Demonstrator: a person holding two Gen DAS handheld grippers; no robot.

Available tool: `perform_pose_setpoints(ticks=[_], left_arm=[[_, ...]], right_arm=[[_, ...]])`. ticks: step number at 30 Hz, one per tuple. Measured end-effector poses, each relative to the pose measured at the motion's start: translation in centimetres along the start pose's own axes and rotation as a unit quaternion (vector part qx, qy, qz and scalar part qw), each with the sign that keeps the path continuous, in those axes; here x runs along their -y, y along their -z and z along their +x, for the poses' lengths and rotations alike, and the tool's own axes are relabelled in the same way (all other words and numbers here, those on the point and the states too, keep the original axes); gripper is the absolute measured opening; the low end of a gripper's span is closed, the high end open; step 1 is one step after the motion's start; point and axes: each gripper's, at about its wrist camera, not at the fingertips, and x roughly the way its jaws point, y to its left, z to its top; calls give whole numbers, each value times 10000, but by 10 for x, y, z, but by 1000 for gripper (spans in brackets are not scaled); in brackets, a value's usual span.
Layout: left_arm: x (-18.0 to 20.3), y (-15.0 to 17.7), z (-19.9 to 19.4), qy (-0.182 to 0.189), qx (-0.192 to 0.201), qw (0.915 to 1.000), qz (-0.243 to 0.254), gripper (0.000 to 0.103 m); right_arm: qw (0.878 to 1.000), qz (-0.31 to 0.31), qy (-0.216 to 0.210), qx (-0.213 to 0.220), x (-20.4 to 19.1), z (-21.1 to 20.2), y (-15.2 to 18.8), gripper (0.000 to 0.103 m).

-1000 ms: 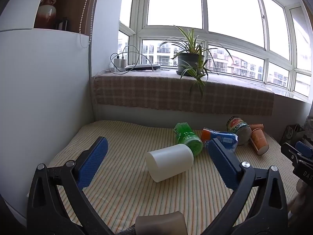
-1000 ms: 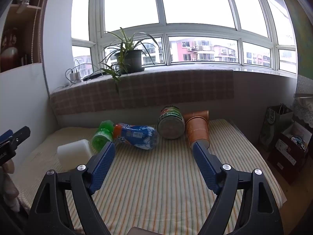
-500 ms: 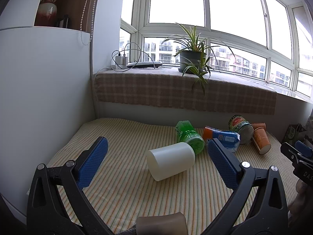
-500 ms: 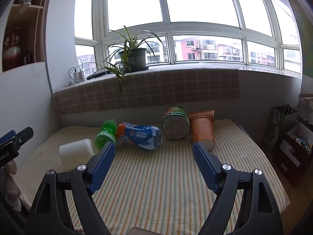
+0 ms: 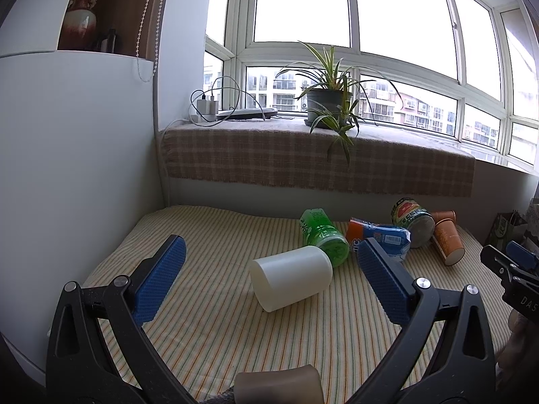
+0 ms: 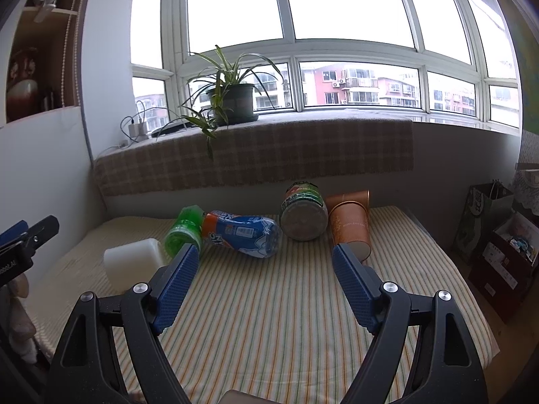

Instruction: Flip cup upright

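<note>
A white cup (image 5: pixel 292 276) lies on its side on the striped table cloth (image 5: pixel 215 309), its closed base toward me; it also shows in the right wrist view (image 6: pixel 132 260) at the left. My left gripper (image 5: pixel 269 276) is open and empty, a little short of the white cup, which lies between its jaws in the view. My right gripper (image 6: pixel 264 277) is open and empty above the cloth (image 6: pixel 269 320), short of the other containers. An orange-brown cup (image 6: pixel 350 227) lies on its side at the back right, also seen in the left wrist view (image 5: pixel 446 240).
A green bottle (image 5: pixel 321 235), a blue and orange bottle (image 5: pixel 379 237) and a can (image 5: pixel 412 220) lie on their sides behind the white cup. A white wall (image 5: pixel 67 168) borders the left. A plaid-covered sill (image 5: pixel 303 158) holds a potted plant (image 5: pixel 328 101). Bags (image 6: pixel 498 232) stand at the right.
Both grippers have drawn back and risen slightly, so the objects look a little farther and lower. The cups and bottles have not moved. Both grippers stay open.
</note>
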Motion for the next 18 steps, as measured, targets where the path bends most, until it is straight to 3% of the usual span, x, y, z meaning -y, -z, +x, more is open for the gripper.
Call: perform_pose_setpoints(ticks=[18], left_arm=[[4, -2, -2, -16, 9, 10000, -2, 103]], right_arm=[[10000, -35, -40, -6, -3, 0, 0, 81]])
